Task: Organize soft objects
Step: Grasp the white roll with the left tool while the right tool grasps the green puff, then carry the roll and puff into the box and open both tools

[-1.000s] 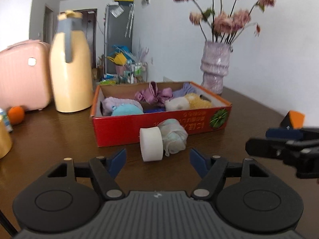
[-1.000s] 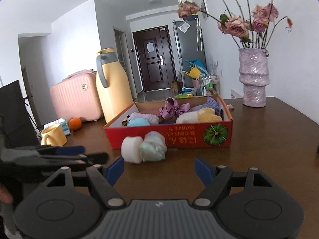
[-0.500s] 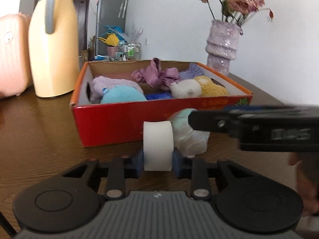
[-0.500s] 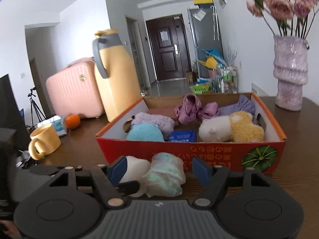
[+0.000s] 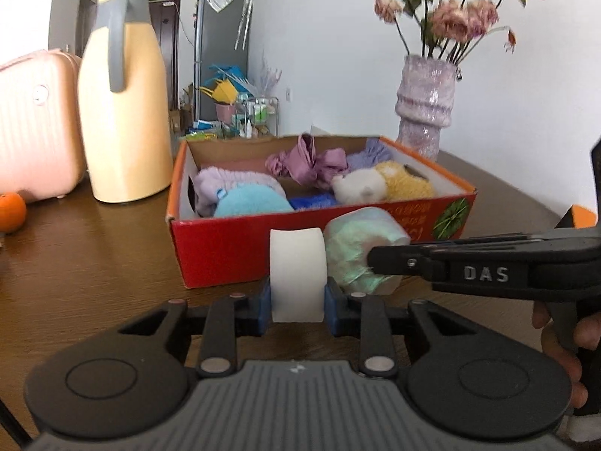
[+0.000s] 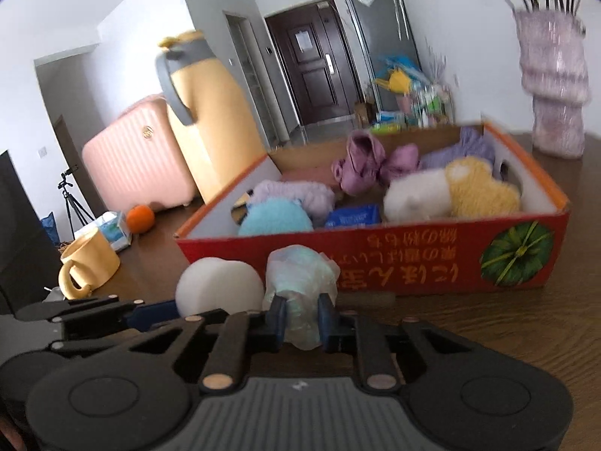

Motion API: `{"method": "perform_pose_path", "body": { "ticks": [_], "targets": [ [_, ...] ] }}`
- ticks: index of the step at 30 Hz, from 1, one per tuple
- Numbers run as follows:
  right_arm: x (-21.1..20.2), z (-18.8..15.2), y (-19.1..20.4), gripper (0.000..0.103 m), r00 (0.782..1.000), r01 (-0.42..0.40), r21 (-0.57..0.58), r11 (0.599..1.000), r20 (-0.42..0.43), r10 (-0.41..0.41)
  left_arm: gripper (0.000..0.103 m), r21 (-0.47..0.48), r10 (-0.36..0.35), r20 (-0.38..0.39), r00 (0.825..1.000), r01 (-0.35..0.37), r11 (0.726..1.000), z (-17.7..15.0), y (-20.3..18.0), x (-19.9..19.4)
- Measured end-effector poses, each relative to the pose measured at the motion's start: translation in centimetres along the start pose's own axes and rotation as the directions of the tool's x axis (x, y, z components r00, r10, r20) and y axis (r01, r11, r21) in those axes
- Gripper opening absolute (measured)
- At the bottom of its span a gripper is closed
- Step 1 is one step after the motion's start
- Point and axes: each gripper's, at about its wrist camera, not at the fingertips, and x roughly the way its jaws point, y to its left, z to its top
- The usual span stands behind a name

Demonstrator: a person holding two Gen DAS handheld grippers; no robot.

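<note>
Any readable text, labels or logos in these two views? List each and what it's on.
"DAS": raised letters on the side of the right gripper, left wrist view.
Yellow characters on the red box front: upside down, not legible.
Blue packet in the box: print too blurred.
Notice on the dark door: too small.

Brown wooden table; tall yellow thermos jug with grey handle standing near its far left; pink suitcase just beside the jug; orange fruit near a yellow mug; purple vase of pink flowers far right; dark door beyond.
</note>
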Motion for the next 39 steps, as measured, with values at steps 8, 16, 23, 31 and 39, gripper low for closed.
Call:
{"method": "perform_pose_path", "body": {
  "ticks": [8,16,23,31,39],
  "targets": [
    [-8.1,-2.1,0.9,0.017,0.997,0.01,0.024,1.0,0.076,-0.012,0.028,-0.087,-0.018,0.048,0.999,0.022,0.996,-1.9,-1.5,-7.1],
    [-15.9,-5.6,3.0,0.017,0.991,0.05,-0.017,0.999,0.128,-0.048,0.028,-0.059,-0.029,0.113,0.993,0.036,0.998,-3.5,-4.4,-13.5],
    [-19.8,-7.2,4.5,0.017,0.985,0.048,-0.03,0.998,0.169,-0.042,0.028,-0.044,-0.034,0.159,0.987,0.041,0.998,-4.2,-6.0,-17.2],
    [-20.3,-7.1,4.5,0.017,0.982,0.047,-0.034,0.998,0.183,-0.04,0.028,-0.028,-0.031,0.185,0.982,0.037,0.999,-3.6,-6.1,-17.7],
    [-18.4,-3.6,3.4,0.017,0.977,0.07,-0.069,0.995,0.207,-0.054,0.028,-0.027,-0.033,0.199,0.979,0.039,0.999,0.2,-5.0,-13.8]
  ]
}}
